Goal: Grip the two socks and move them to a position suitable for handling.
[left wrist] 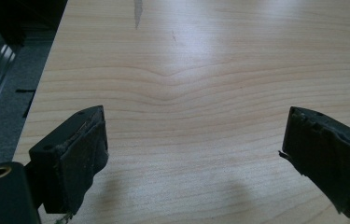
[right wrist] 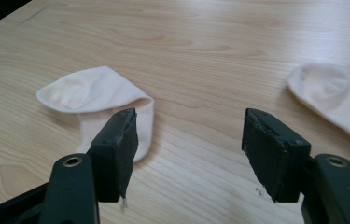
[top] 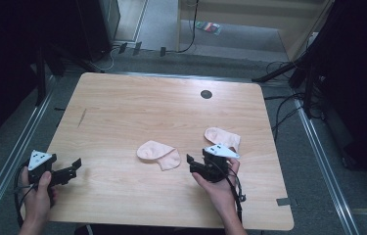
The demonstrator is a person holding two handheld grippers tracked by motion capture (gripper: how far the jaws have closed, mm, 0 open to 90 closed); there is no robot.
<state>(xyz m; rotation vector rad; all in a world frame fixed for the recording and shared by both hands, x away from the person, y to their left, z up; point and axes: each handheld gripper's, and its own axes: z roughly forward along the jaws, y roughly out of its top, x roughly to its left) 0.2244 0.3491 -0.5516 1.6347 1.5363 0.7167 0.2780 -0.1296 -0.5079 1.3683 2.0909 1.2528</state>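
Right tool (right wrist: 189,154): jaws apart, nothing between them; held low over the desk (top: 171,98), aimed at the near sock.
Left tool (left wrist: 193,154): jaws apart, empty, over bare wood at the desk's left front; well apart from both socks.
Near sock (top: 158,154): pale pink, lies flat and bent at the heel, mid-desk, just left of the right tool. In the right gripper view its cuff end (right wrist: 140,126) sits just beyond the one jaw.
Far sock (top: 222,137): same colour, just beyond the right tool, partly hidden by its grey plate; near the first sock but not touching.
Step in hand: prob. reaching w/ the right tool for the near sock.
How to do it well: swing the tool toward the cuff so the cloth sits between both jaws, not beside one; go low enough to catch both layers, pinch near the cuff edge, lift w/o dragging.
Left tool's job: likely bring it in to hold the toe end; can't tell the plan for sure.
Around: dark round cable hole (top: 206,94) at the desk's far side, dark streak (top: 81,117) at left.
In the way: nothing between tool and sock; far sock close enough to snag if the hand swings wide.
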